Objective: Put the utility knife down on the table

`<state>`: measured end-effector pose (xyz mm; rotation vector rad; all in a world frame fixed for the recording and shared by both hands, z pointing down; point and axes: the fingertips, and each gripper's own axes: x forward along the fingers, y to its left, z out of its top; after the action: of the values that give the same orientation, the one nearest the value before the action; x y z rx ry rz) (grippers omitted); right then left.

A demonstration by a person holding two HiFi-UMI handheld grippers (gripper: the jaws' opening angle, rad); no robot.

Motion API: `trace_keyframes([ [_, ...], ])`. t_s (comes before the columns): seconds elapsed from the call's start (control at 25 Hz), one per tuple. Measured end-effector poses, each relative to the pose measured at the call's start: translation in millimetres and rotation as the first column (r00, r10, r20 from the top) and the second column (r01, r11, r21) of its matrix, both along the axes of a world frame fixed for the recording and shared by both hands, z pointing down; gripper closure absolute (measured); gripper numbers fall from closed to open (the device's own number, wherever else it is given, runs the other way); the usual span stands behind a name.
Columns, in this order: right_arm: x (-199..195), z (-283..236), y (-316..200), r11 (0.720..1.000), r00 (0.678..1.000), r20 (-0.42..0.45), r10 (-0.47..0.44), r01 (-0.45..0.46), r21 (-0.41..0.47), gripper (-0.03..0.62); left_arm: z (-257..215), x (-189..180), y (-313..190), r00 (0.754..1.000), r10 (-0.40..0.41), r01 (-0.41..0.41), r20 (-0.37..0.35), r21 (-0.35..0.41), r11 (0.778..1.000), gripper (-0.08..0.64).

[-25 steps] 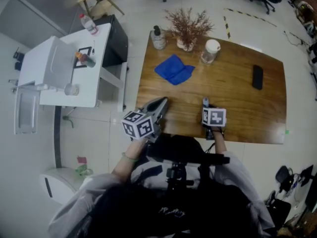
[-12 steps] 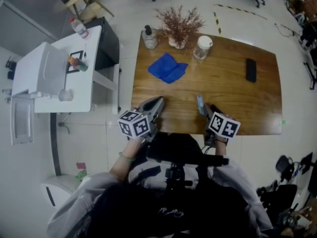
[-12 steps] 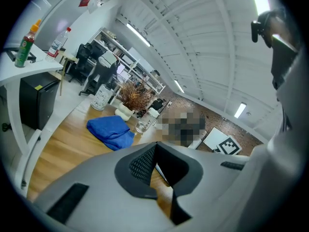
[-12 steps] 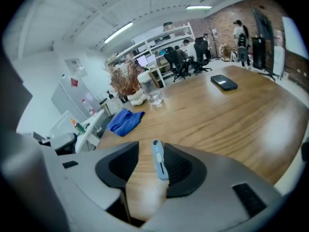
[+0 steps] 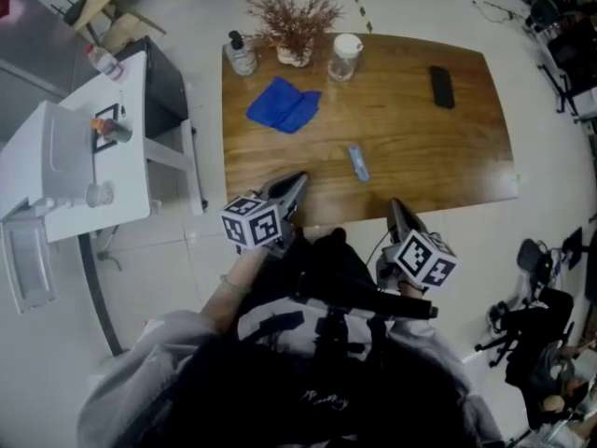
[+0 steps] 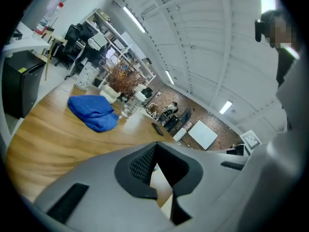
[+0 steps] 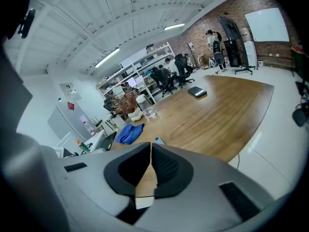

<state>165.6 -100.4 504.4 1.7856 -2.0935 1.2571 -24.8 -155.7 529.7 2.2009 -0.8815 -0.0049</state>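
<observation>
The light blue utility knife [image 5: 356, 163] lies flat on the wooden table [image 5: 429, 147], near its front middle, free of both grippers. My right gripper [image 5: 394, 203] hangs off the table's front edge, nearer me than the knife. Its jaws have just been closing and now meet with nothing between them. In the right gripper view only the knife's tip [image 7: 158, 141] shows past my right gripper [image 7: 150, 144]. My left gripper [image 5: 298, 179] hovers at the front left edge, shut and empty; in the left gripper view its [image 6: 155, 145] pads touch at the tips.
A blue cloth [image 5: 283, 104] lies at the table's back left. Along the far edge stand a pump bottle [image 5: 242, 56], a dried plant [image 5: 295, 17] and a lidded jar [image 5: 344, 56]. A black phone [image 5: 441, 86] lies at the back right. A white side table [image 5: 84, 147] stands left.
The right gripper let go of the knife, drew back off the table edge and rose, and its jaws shut empty. The knife stays on the table. The left gripper shifted slightly.
</observation>
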Motion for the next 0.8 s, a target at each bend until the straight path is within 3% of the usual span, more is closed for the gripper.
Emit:
trace_keyframes([
  [0.16, 5.5, -3.3, 15.2, 1.000, 1.000, 0.019, -0.003, 0.003, 0.000, 0.575, -6.0, 18.8, 18.4, 0.999, 0.033, -0.033, 0.002, 0.012, 0.999, 0.555],
  [0.44, 33.9, -18.2, 55.9, 0.994, 0.996, 0.028, -0.089, 0.088, 0.058, 0.577, -22.5, 50.9, 39.4, 0.998, -0.064, 0.064, -0.006, 0.063, 0.996, 0.555],
  [0.6, 65.2, -15.9, 97.6, 0.986, 0.987, 0.022, -0.161, 0.160, 0.057, 0.577, -17.8, 90.8, 83.7, 0.991, -0.125, 0.127, -0.037, 0.044, 0.991, 0.555],
  [0.8, 104.9, -11.4, 136.8, 0.967, 0.968, 0.021, -0.251, 0.249, 0.061, 0.578, -1.8, 157.9, 163.7, 0.993, -0.107, 0.107, -0.045, 0.003, 0.994, 0.555],
])
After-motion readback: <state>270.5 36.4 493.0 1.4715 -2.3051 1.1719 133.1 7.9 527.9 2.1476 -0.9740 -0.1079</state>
